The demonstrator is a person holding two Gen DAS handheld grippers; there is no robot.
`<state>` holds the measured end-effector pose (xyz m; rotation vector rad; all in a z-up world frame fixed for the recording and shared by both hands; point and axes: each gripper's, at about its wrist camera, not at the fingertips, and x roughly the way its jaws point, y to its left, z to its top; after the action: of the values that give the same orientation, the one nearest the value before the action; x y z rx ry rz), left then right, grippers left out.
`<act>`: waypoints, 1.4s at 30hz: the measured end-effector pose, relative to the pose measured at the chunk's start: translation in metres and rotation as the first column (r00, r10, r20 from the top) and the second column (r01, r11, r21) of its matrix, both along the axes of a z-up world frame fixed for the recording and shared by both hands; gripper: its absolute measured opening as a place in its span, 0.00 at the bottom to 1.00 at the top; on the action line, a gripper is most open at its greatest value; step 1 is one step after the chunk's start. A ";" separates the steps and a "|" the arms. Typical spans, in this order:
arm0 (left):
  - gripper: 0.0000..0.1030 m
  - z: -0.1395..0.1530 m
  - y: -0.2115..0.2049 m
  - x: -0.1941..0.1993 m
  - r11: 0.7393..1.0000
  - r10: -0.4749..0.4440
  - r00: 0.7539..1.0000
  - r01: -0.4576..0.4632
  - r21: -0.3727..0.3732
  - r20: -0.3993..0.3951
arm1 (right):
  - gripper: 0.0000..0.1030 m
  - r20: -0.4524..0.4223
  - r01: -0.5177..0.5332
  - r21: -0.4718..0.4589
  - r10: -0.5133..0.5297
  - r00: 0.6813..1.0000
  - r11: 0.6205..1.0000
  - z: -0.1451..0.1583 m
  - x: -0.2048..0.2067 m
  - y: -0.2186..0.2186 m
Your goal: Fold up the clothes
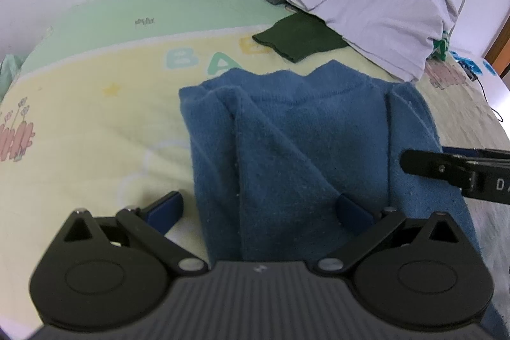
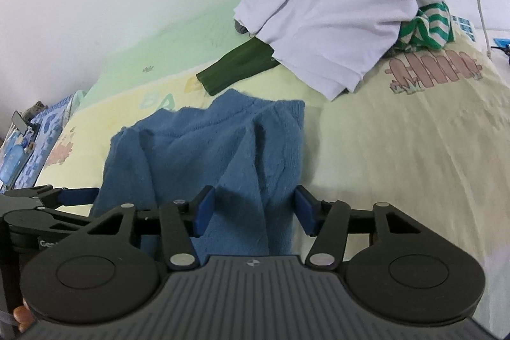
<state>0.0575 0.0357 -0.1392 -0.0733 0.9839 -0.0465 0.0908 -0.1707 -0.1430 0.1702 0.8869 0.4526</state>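
blue sweater [image 1: 302, 148] sides folded in, final fold left; far pile [image 1: 376, 5] untouched. left gripper [image 1: 259, 211] and right gripper [image 2: 253, 209] both open, holding nothing.

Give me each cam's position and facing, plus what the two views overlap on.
Left wrist: sits on the left gripper, angled down along its open fingers at the blue sweater on the bed blanket; the right gripper enters from the right edge.
Right wrist: sits on the right gripper, angled down at the sweater's right edge, fingers apart either side of the cloth; the left gripper and a fingertip of a hand show low on the left.
Shared: sweater, blanket, dark green garment, white clothes pile, wall.
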 end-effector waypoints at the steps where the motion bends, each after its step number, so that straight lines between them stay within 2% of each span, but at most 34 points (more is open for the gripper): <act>1: 1.00 0.000 0.000 0.001 1.000 -0.003 1.000 0.003 0.002 -0.001 | 0.56 0.003 -0.001 -0.002 0.001 1.000 1.000 0.000 0.002 0.001; 8: 1.00 -0.002 -0.003 0.004 1.000 -0.026 1.000 0.025 0.019 0.013 | 0.55 0.041 -0.008 -0.026 0.009 0.999 1.000 -0.001 0.006 0.006; 11: 1.00 -0.003 -0.003 0.003 1.000 -0.026 0.999 0.026 0.017 0.020 | 0.45 0.050 0.006 -0.028 -0.005 0.999 1.000 -0.002 0.004 0.003; 13: 1.00 -0.002 -0.002 0.003 0.999 -0.029 0.999 0.028 0.015 0.021 | 0.35 0.046 0.014 -0.016 -0.013 0.999 1.000 -0.003 0.005 -0.002; 17: 0.99 -0.002 -0.001 0.002 0.999 -0.035 0.999 0.035 0.013 0.024 | 0.30 0.033 0.012 0.009 -0.012 0.999 1.000 -0.004 0.008 -0.009; 24: 1.00 -0.002 -0.001 0.005 0.999 -0.048 0.999 0.048 0.013 0.021 | 0.26 0.040 0.007 -0.004 -0.007 0.999 1.000 -0.003 0.010 -0.006; 32: 1.00 -0.002 0.012 0.011 0.996 -0.077 0.995 0.079 -0.031 0.058 | 0.28 0.031 0.011 0.055 -0.012 0.999 0.998 -0.005 0.022 -0.011; 34: 1.00 -0.001 0.020 0.014 0.995 -0.077 0.995 0.081 -0.058 0.065 | 0.35 0.019 0.014 0.061 -0.015 1.000 0.998 -0.004 0.025 -0.012; 36: 1.00 0.000 0.028 0.016 0.993 -0.077 0.995 0.083 -0.085 0.070 | 0.37 0.008 0.035 0.094 -0.036 0.999 0.995 -0.005 0.027 -0.017; 38: 0.99 -0.001 0.031 0.021 0.993 -0.081 0.994 0.087 -0.080 0.076 | 0.37 0.005 0.042 0.114 -0.043 0.999 0.993 -0.006 0.031 -0.019; 42: 1.00 -0.002 0.035 0.032 0.994 -0.088 0.993 0.093 -0.056 0.084 | 0.37 0.032 0.009 0.095 -0.012 0.999 0.995 -0.006 0.041 -0.013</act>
<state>0.0892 0.0705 -0.1413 -0.0815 0.9042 -0.1611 0.1320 -0.1839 -0.1487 0.2541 0.8330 0.4872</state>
